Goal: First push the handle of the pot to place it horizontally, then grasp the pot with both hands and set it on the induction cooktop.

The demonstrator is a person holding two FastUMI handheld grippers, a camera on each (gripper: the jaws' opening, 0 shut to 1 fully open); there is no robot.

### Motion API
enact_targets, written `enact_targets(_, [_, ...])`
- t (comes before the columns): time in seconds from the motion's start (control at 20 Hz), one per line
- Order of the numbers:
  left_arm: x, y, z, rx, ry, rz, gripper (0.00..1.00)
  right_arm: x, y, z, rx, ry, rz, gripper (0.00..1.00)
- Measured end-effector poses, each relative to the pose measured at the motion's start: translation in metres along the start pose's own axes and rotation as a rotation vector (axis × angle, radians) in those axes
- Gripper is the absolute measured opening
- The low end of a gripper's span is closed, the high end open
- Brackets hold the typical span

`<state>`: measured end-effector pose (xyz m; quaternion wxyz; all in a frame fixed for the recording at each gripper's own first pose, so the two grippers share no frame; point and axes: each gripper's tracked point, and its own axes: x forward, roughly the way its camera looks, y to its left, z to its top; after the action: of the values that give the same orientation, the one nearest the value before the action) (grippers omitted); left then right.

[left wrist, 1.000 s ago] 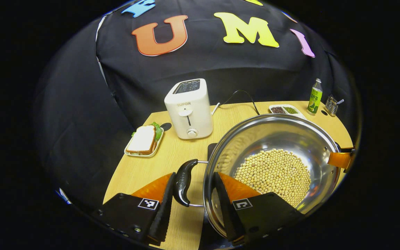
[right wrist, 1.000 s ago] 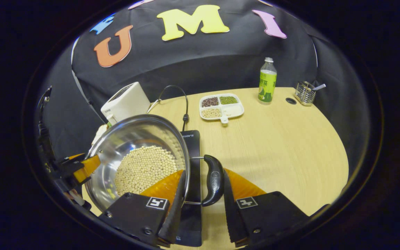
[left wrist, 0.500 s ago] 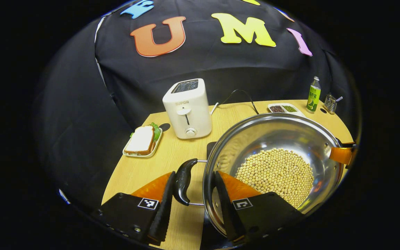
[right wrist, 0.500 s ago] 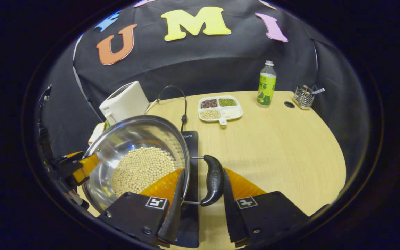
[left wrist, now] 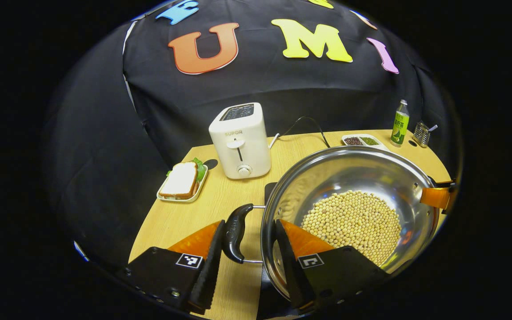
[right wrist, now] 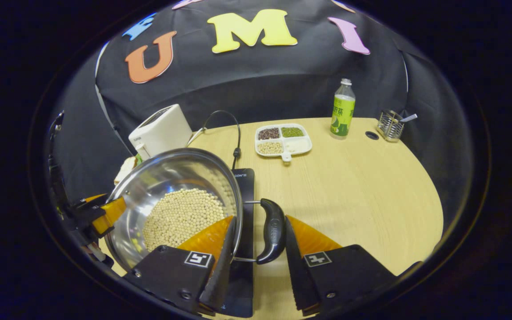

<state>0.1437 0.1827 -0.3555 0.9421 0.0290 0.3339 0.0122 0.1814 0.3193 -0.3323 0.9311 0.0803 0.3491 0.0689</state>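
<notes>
Left tool (left wrist: 247, 262) straddles the pot's left loop handle (left wrist: 234, 232), one finger inside the rim, apparently clamped on handle and wall; right tool (right wrist: 256, 262) likewise on the right loop handle (right wrist: 273, 230). Steel pot (left wrist: 349, 178), over the induction cooktop (right wrist: 243, 200), holds soybeans (right wrist: 182, 215). Judged heavy, rigid, slick; keep level.

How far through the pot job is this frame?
Done: both handles lie level, and each gripper's jaws straddle one, the left gripper at the left handle, the right gripper at the right handle. In hand: the pot of beans is over the induction cooktop; whether it is resting there I cannot tell. Left: setting it down if still lifted, then letting go.
</notes>
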Motion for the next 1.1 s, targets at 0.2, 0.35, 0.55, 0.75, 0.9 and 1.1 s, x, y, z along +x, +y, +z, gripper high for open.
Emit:
enact_targets(0.2, [0.0, 0.0, 0.0, -0.005, 0.001, 0.006, 0.63, -0.001, -0.004, 0.0, -0.011, 0.0, -0.02, 0.6])
enact_targets(0.35, [-0.006, 0.005, 0.013, 0.004, -0.06, 0.021, 0.82, -0.009, -0.009, 0.01, -0.029, -0.057, -0.032, 0.8])
enact_targets(0.55, [-0.017, 0.003, 0.018, 0.034, -0.093, 0.031, 0.97, -0.015, -0.01, 0.014, -0.066, -0.079, -0.023, 0.87])
enact_targets(0.75, [-0.022, 0.001, 0.015, 0.018, -0.081, 0.04, 0.97, -0.023, -0.013, 0.019, -0.085, -0.094, -0.01, 0.87])
enact_targets(0.9, [-0.033, 0.004, 0.02, 0.018, -0.091, 0.056, 0.97, -0.036, -0.018, 0.025, -0.11, -0.119, -0.003, 0.88])
enact_targets(1.1, [-0.062, 0.006, 0.035, 0.031, -0.138, 0.092, 0.97, -0.07, -0.036, 0.045, -0.141, -0.177, 0.004, 0.87])
